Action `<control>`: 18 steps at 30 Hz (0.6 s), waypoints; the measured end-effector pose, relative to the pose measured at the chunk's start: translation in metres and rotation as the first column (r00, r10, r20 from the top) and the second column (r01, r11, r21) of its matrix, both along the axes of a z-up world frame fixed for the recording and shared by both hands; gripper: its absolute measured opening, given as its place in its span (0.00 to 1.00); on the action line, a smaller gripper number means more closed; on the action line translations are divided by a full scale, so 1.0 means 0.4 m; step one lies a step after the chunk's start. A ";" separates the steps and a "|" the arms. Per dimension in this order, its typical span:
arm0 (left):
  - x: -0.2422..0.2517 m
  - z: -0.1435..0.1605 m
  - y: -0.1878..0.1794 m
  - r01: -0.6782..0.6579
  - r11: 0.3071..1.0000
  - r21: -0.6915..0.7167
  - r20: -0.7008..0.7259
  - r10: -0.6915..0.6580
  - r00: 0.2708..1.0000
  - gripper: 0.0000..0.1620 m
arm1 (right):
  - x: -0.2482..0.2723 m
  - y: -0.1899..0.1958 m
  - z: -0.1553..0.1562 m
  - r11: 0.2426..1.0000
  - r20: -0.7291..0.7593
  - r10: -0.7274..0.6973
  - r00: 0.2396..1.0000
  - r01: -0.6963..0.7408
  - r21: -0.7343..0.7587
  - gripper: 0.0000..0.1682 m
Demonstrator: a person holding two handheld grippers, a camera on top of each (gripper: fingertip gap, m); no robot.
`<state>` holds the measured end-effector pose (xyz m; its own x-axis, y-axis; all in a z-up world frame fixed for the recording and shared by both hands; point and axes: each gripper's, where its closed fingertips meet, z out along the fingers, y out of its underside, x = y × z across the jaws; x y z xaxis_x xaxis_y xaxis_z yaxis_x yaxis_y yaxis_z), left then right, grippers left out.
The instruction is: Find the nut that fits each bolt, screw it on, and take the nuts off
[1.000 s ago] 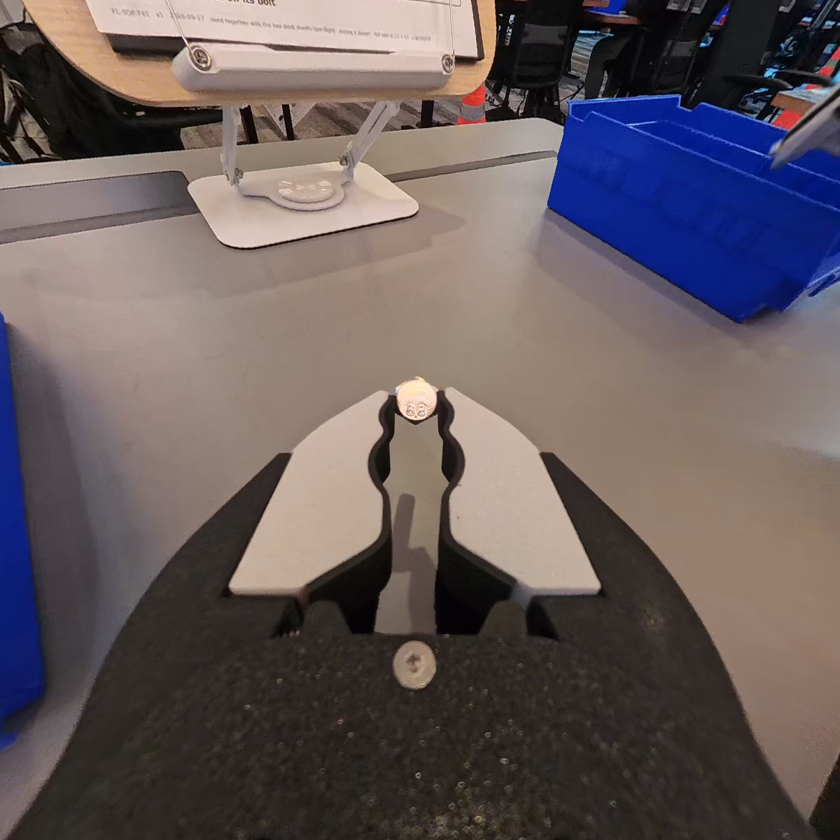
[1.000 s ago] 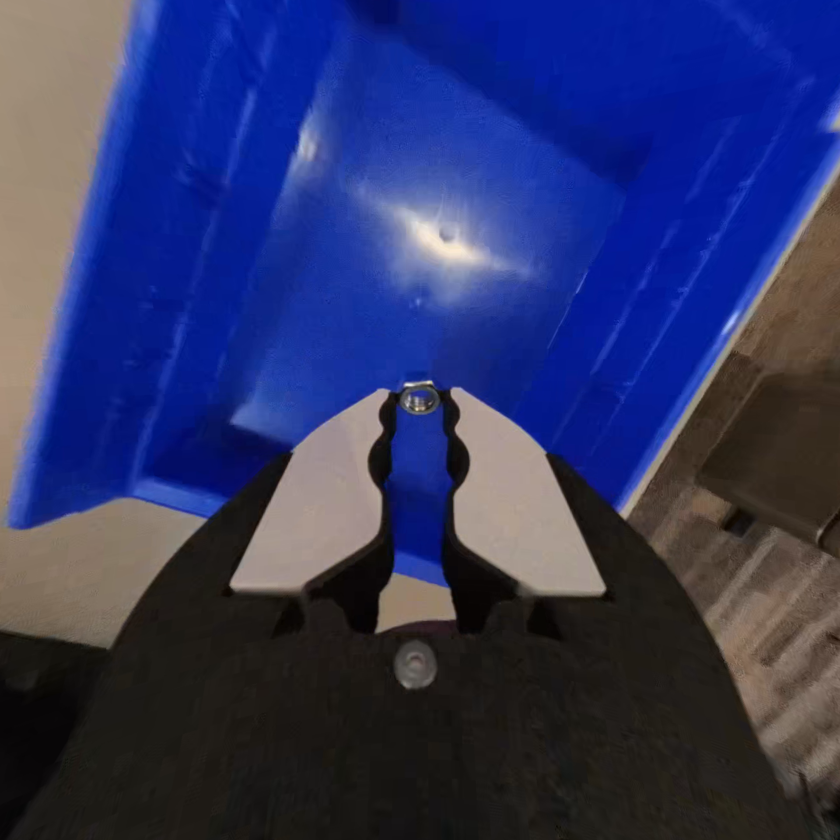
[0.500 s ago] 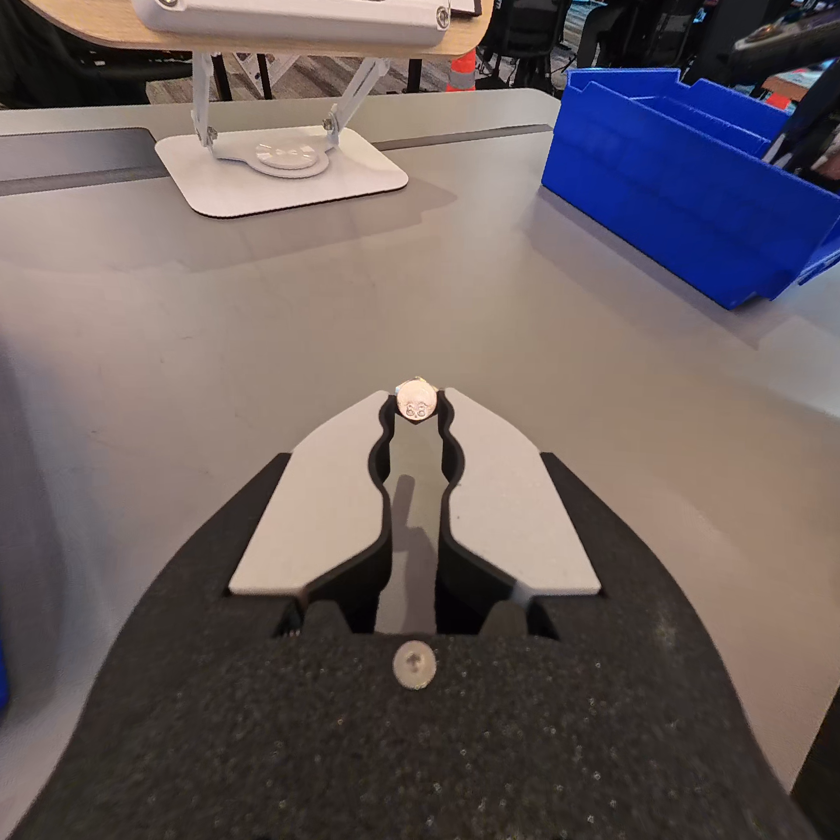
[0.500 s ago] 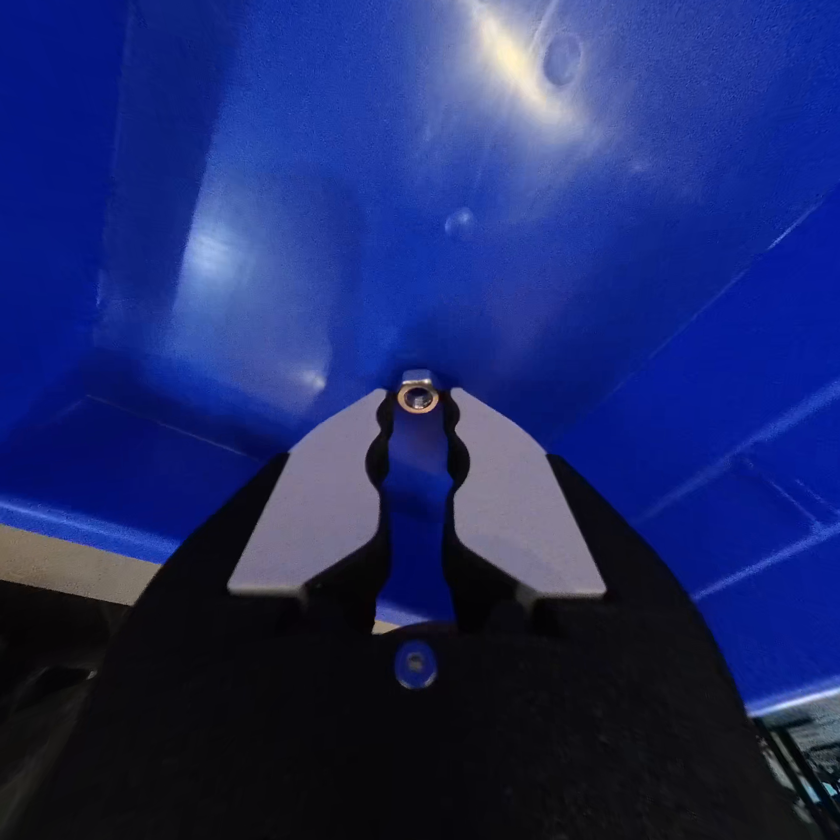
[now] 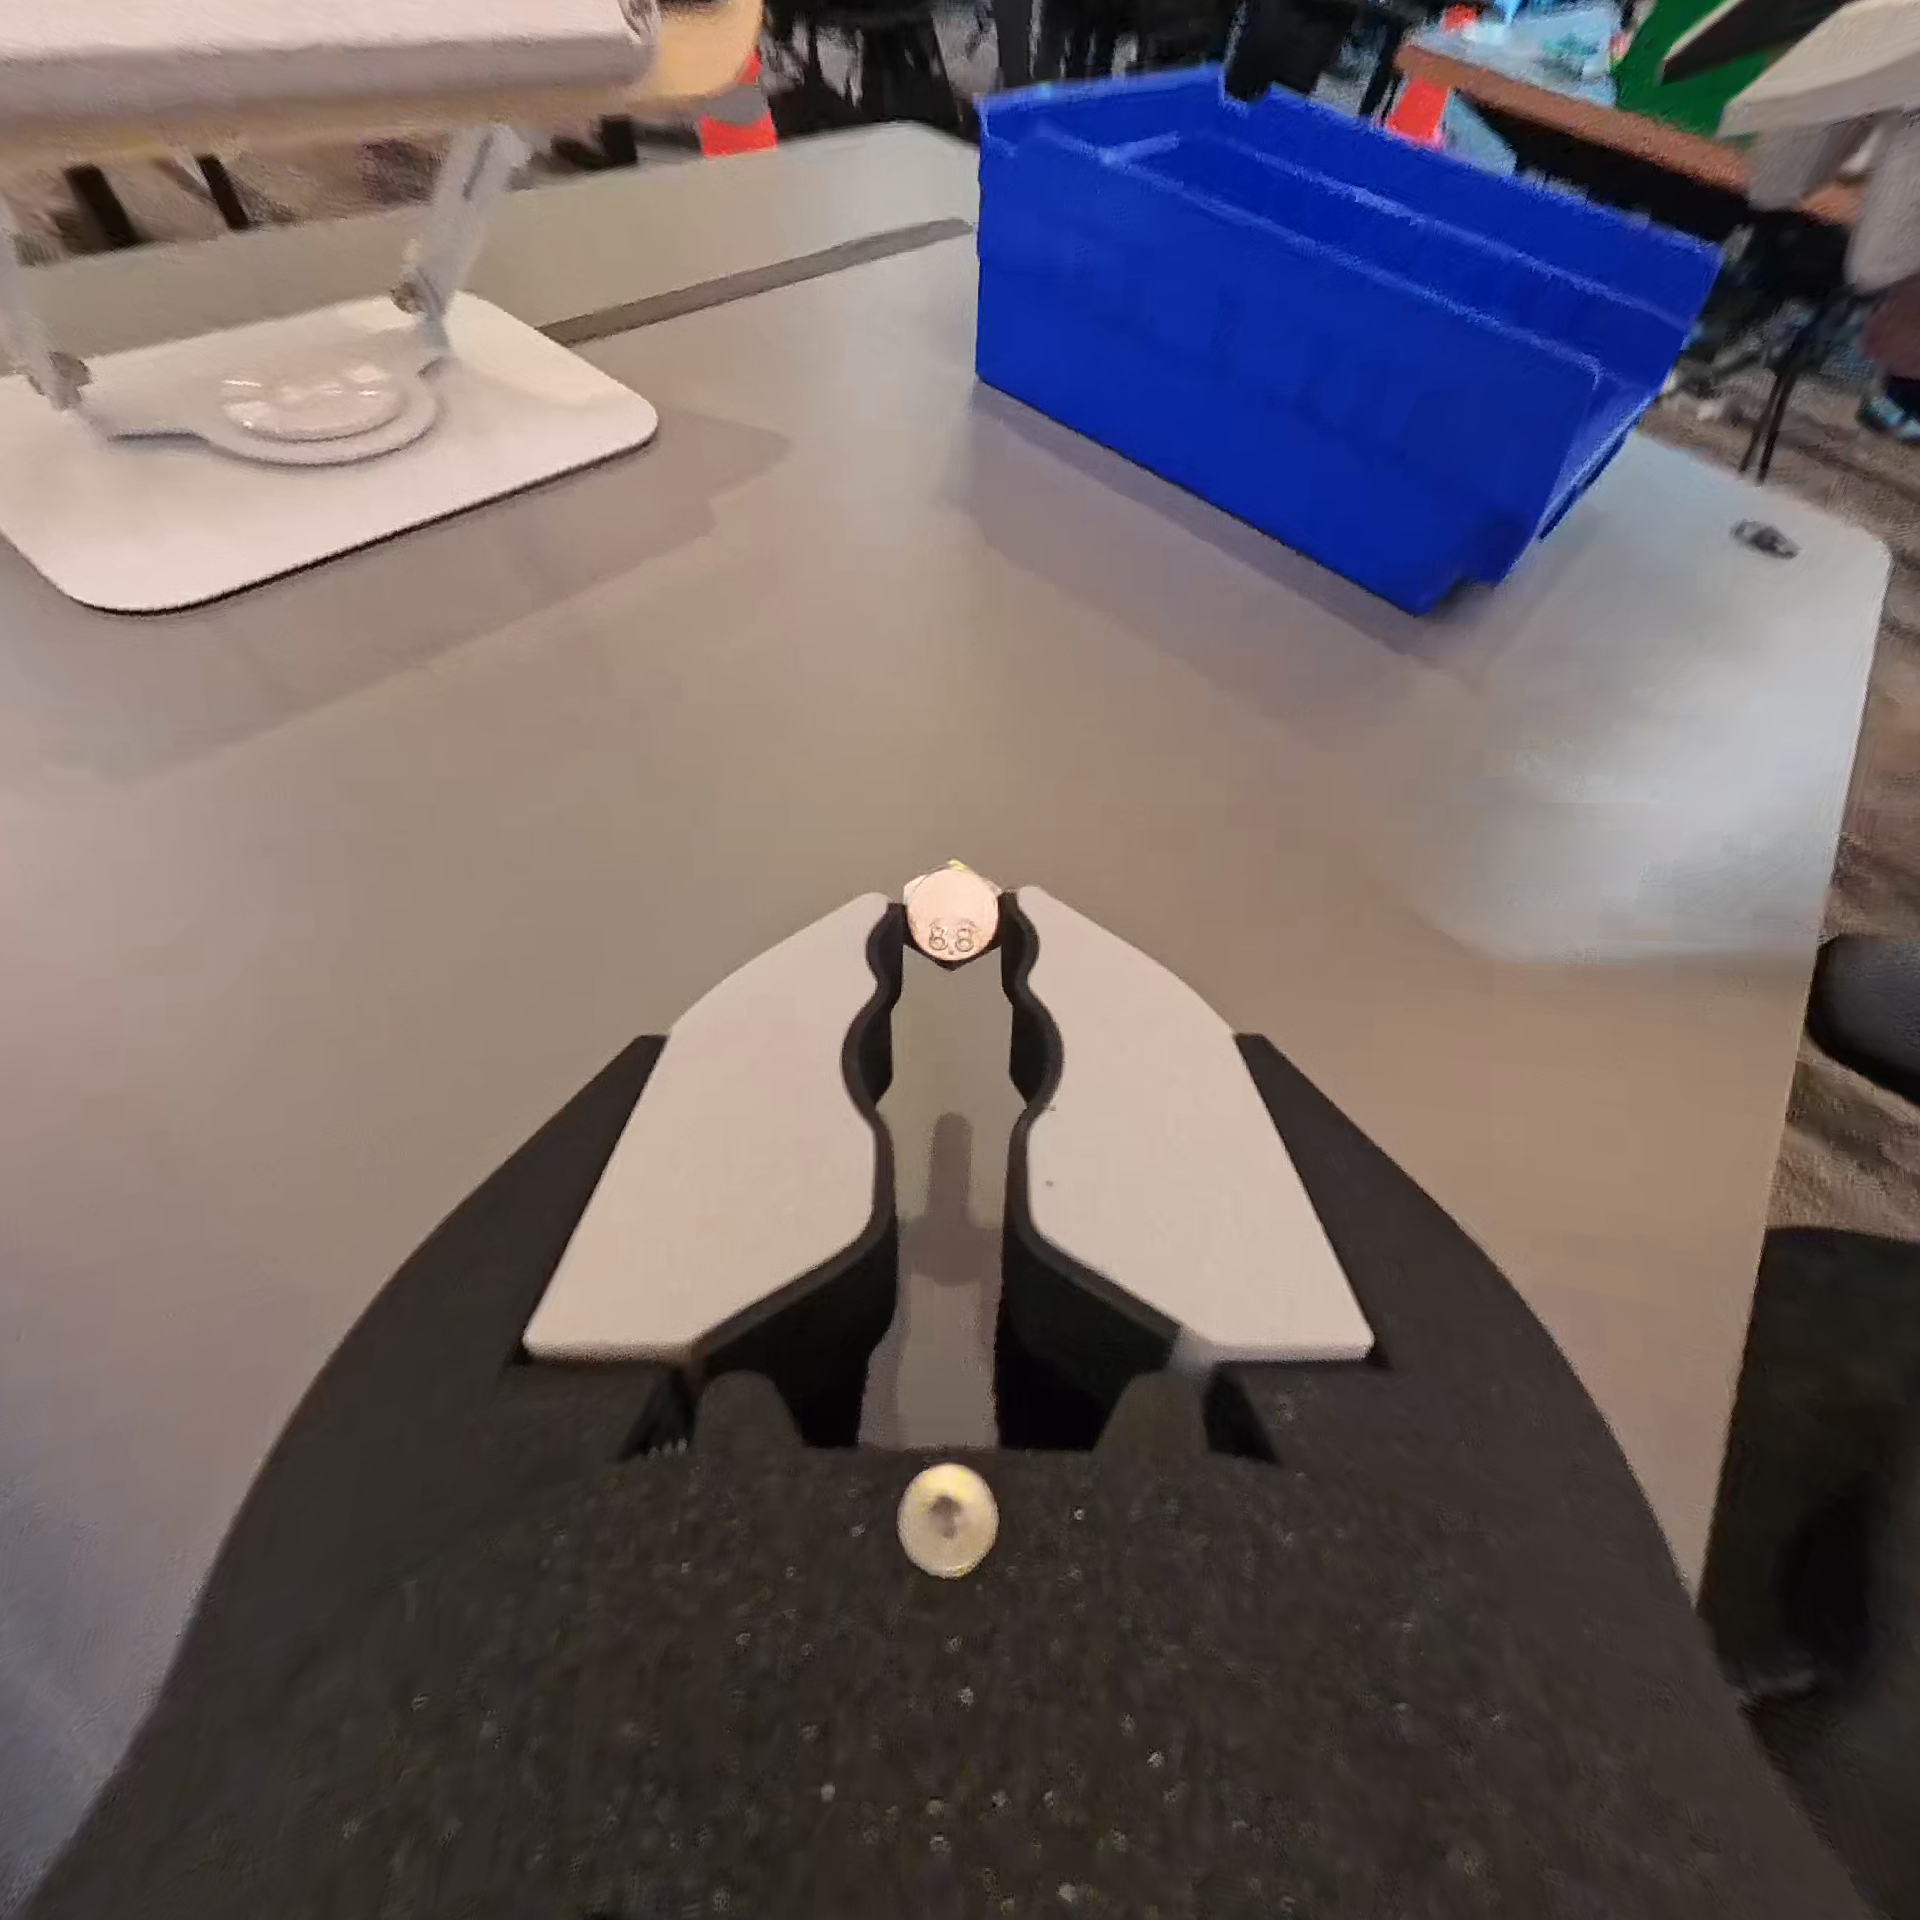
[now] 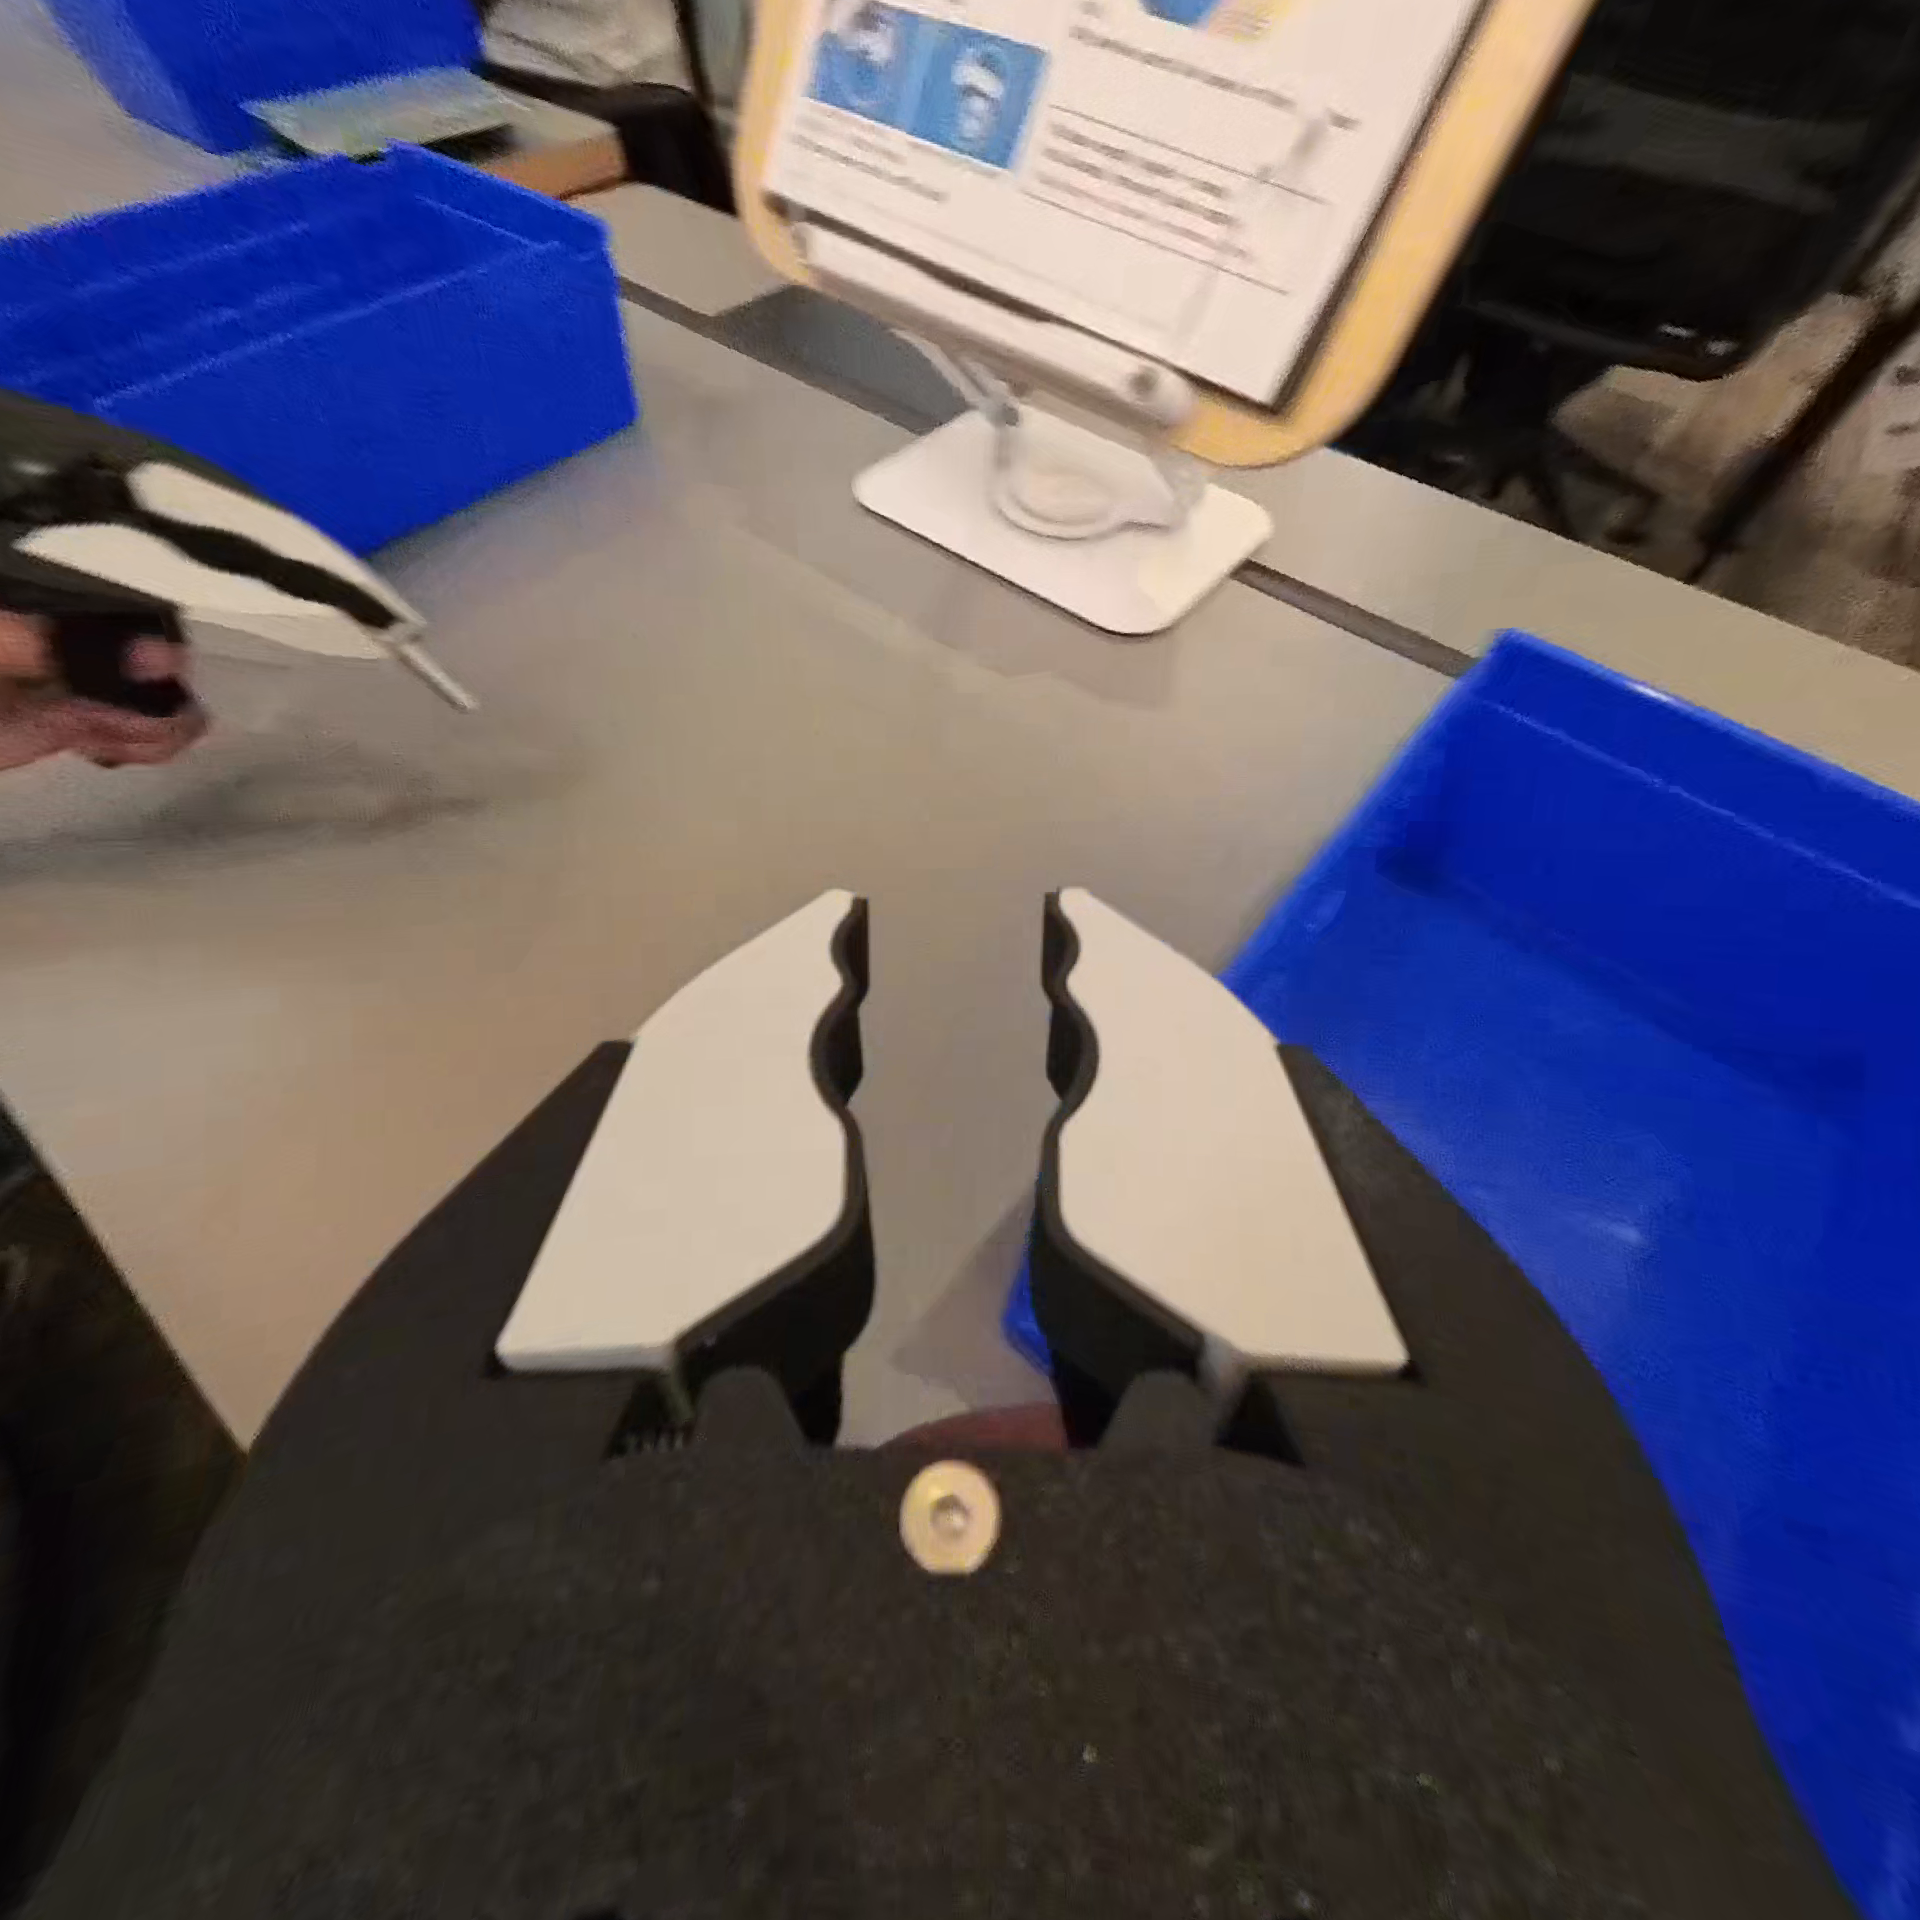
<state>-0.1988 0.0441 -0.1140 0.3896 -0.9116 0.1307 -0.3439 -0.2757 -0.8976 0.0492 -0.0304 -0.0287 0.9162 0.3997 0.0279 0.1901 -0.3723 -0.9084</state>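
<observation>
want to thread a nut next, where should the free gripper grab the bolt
Judging by its pose, leave the bolt alone: the left gripper already clamps its head, threaded shank sticking out bare beyond the fingers. Bring the open right gripper in end-on, along the shank.

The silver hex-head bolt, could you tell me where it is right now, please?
The silver hex-head bolt is clamped between the left gripper's fingertips above the grey table.

You have one bolt [image 5: 953, 927], pinched between the left gripper's [image 5: 954, 914] fingertips. Two blue bins [image 6: 312, 332] [image 6: 1621, 1091] show around the right gripper's [image 6: 954, 914] spread fingers: one far off to their left, one just beside them on the right. One white stand [image 6: 1070, 520] sits ahead of both.
</observation>
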 end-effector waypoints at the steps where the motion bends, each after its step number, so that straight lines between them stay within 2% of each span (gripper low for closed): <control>1: 0.011 -0.005 0.009 0.016 1.000 -0.014 -0.019 -0.017 1.000 0.11 | -0.053 -0.001 -0.010 0.998 -0.014 0.055 0.998 -0.055 -0.005 0.19; 4: 0.058 0.000 0.055 0.036 0.998 -0.060 0.053 -0.033 0.998 0.11 | -0.164 0.011 -0.041 0.989 -0.057 0.148 0.987 -0.148 0.009 0.15; 7: 0.109 -0.011 0.104 0.033 0.992 -0.119 0.077 -0.024 0.997 0.11 | -0.217 0.030 -0.099 0.980 -0.066 0.184 0.981 -0.188 -0.059 0.15; 12: 0.160 -0.072 0.154 0.000 0.993 -0.119 -0.021 -0.002 1.000 0.11 | -0.248 0.032 -0.137 0.970 -0.083 0.216 0.973 -0.223 -0.097 0.14; 18: 0.136 -0.135 0.125 0.005 0.992 -0.126 -0.192 -0.029 0.981 0.11 | -0.253 0.021 -0.161 0.959 -0.076 0.242 0.967 -0.250 -0.132 0.14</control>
